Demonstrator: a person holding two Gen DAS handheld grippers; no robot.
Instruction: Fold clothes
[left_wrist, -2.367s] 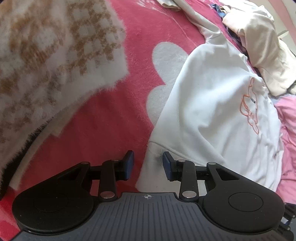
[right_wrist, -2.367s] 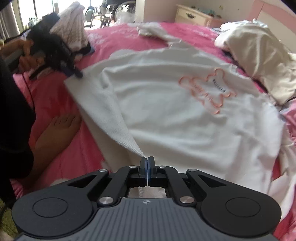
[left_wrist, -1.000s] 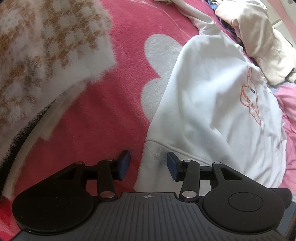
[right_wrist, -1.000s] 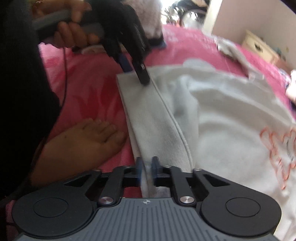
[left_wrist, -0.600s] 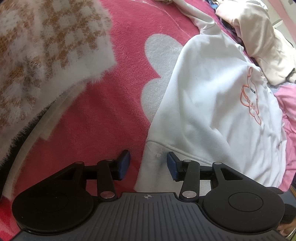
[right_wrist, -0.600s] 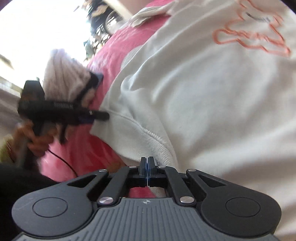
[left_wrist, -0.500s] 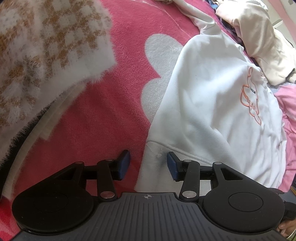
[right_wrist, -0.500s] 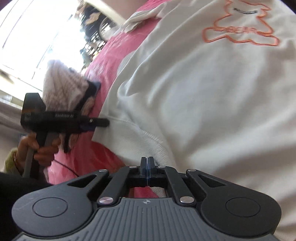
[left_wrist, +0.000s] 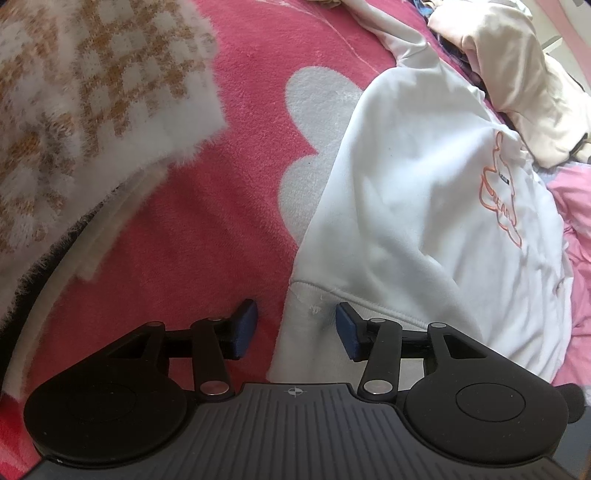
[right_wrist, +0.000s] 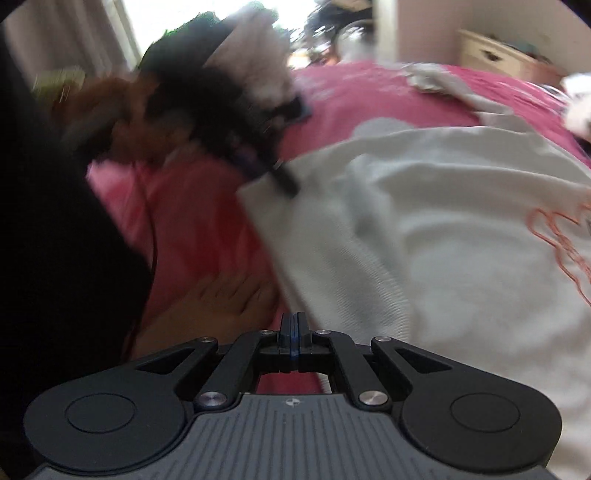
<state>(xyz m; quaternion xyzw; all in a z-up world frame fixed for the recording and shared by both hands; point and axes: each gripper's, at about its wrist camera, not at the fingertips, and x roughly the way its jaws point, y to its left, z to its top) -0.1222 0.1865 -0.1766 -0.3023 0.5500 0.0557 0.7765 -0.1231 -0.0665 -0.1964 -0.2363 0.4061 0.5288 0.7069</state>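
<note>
A white sweatshirt (left_wrist: 424, 206) with an orange bear outline (left_wrist: 502, 199) lies spread on a pink blanket (left_wrist: 221, 221). My left gripper (left_wrist: 295, 325) straddles the near left corner of its ribbed hem. Its jaws are opening, the corner lies between them, and the pads do not press on it. In the blurred right wrist view the sweatshirt (right_wrist: 443, 240) fills the right side. My right gripper (right_wrist: 293, 325) is shut, with the hem's edge running into its tips. The left gripper (right_wrist: 273, 173) shows there at the hem's far corner.
A fuzzy white-and-tan checked sweater (left_wrist: 92, 92) lies folded at the left. A beige garment (left_wrist: 517, 74) is heaped at the far right. A person's bare foot (right_wrist: 221, 306) rests on the blanket beside the hem, and a dark sleeve fills the left edge. A dresser (right_wrist: 498, 55) stands behind.
The right gripper's jaws closed on the hem edge, and its view swung away and back, now blurred. The left gripper has stayed over the hem corner.
</note>
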